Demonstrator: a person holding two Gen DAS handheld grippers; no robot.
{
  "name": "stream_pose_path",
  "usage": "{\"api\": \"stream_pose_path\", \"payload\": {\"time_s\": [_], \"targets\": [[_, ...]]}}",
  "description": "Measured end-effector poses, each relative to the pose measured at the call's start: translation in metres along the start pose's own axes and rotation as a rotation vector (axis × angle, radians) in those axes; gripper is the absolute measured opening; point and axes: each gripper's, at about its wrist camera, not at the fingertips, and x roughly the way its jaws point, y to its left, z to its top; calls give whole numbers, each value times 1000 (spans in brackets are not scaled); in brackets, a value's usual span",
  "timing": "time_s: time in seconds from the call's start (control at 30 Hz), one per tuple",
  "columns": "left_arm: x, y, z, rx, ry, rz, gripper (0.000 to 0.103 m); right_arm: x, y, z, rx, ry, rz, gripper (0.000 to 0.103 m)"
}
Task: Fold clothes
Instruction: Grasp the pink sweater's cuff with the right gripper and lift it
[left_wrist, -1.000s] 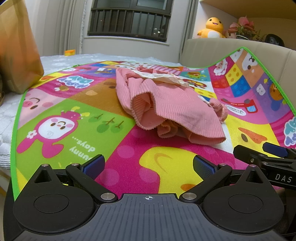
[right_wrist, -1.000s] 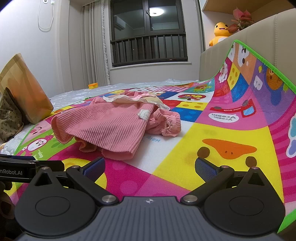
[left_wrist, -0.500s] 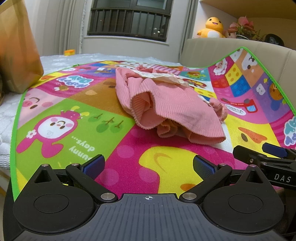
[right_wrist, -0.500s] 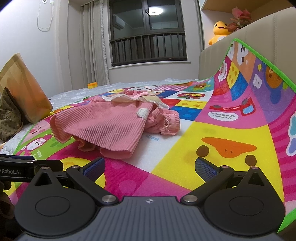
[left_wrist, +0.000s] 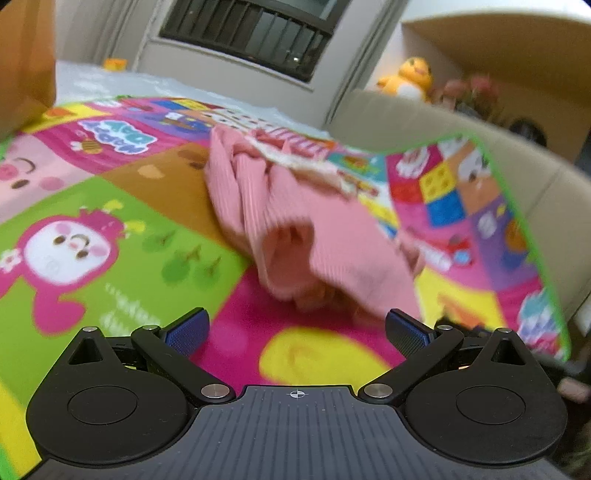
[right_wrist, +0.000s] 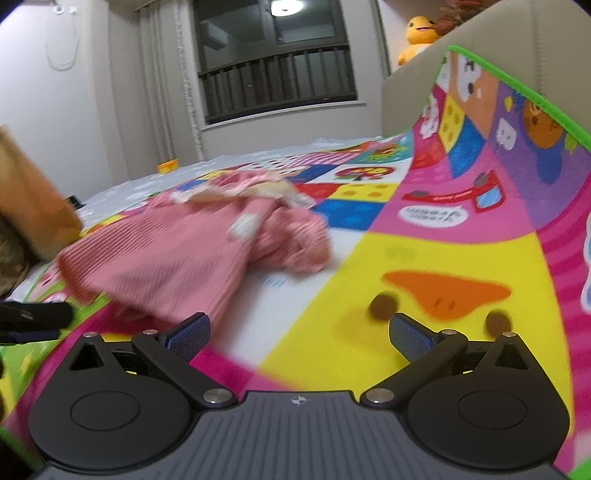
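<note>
A crumpled pink ribbed garment (left_wrist: 295, 221) lies in a heap on a bright cartoon play mat (left_wrist: 92, 221). My left gripper (left_wrist: 297, 334) is open just short of the garment's near hem, nothing between its blue-padded fingers. In the right wrist view the same pink garment (right_wrist: 177, 258) lies ahead and to the left. My right gripper (right_wrist: 299, 334) is open over the mat's white and yellow patches, right of the hem. The tip of the left gripper (right_wrist: 33, 317) shows at that view's left edge. Both views are motion-blurred.
The mat (right_wrist: 480, 184) curls up against a beige headboard (left_wrist: 424, 125) on the right. A brown paper bag (right_wrist: 29, 214) stands at the left. A yellow plush toy (left_wrist: 410, 79) sits on a shelf. A window with dark bars (right_wrist: 277, 81) is at the back.
Both grippers have moved forward toward the garment, which now looms larger, and both views have tilted. The jaws stay wide apart. The garment has not moved.
</note>
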Motion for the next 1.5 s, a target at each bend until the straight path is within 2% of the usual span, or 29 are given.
{"api": "stream_pose_path", "payload": {"time_s": [0.07,0.17,0.33,0.5,0.63,0.77,0.8,0.9,0.97,1.03,1.07,1.13,1.23,1.27,1.37,1.43,1.5], "targets": [[3,9,17,-31,-17,-1,103,12,-15,10,95,50,41,103],[12,18,42,-48,-15,44,103,27,-36,20,229,126,68,103],[44,32,73,-73,74,10,103,36,-45,28,254,186,64,103],[92,49,87,-82,129,36,103,42,-52,27,355,200,54,103],[101,62,81,-124,139,18,103,48,-48,34,360,236,19,103],[97,58,80,-97,157,28,103,53,-40,43,251,285,18,103],[97,58,81,-91,170,29,103,52,-38,46,228,273,26,103],[96,58,84,-74,206,22,103,45,-29,61,159,137,60,103],[97,60,84,-77,217,12,103,48,-22,78,108,60,52,103],[97,62,84,-82,224,5,103,60,-18,92,73,25,40,103],[97,63,84,-82,224,-1,103,68,-17,97,62,19,33,103],[94,64,81,-60,216,-22,103,85,-14,106,39,13,25,94],[84,66,80,-38,207,-73,103,112,-10,112,14,59,49,68],[78,69,83,-73,207,-120,103,118,-9,113,15,72,59,62],[64,83,103,-156,160,-227,103,126,-6,113,3,74,78,62],[64,88,118,-153,128,-203,103,130,-6,114,8,65,84,62],[78,92,130,-149,127,-182,103,133,-10,115,43,70,100,62]]}}
